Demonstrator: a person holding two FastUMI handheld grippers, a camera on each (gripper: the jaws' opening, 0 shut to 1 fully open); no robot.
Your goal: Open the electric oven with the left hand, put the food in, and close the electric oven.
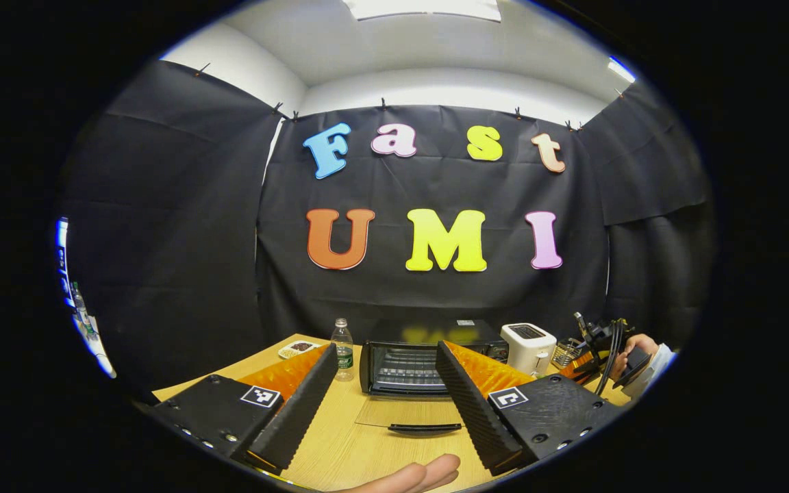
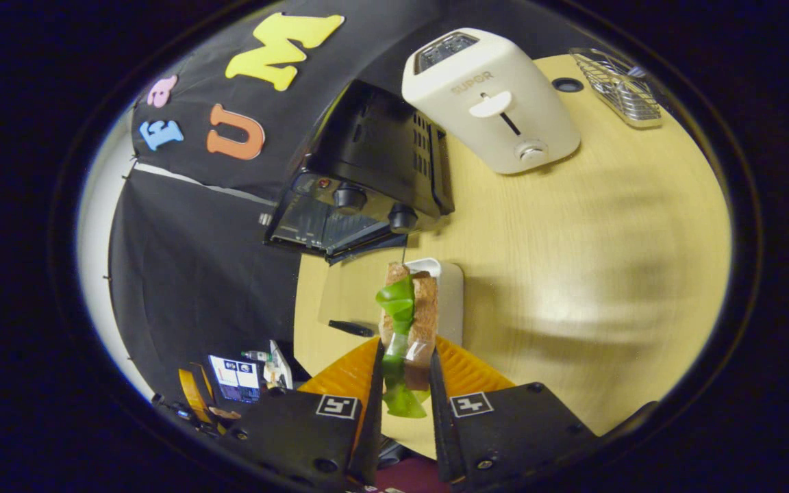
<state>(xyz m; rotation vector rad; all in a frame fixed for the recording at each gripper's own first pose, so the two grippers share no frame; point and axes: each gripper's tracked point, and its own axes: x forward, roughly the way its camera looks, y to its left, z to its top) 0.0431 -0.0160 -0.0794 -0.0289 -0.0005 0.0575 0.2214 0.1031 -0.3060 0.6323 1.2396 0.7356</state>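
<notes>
Left gripper view: left gripper point(image 1: 386, 397) spread wide, holding nothing, above the table point(image 1: 346, 448). Electric oven point(image 1: 429, 356) straight ahead, glass door point(image 1: 411, 413) folded flat; interior partly masked by the fingers. Right gripper view: right gripper point(image 2: 405, 383) clamps a sandwich point(image 2: 408, 322) upright, lettuce hanging. Oven tilted, cavity hard to read. Toaster point(image 2: 490, 99) beside it.
</notes>
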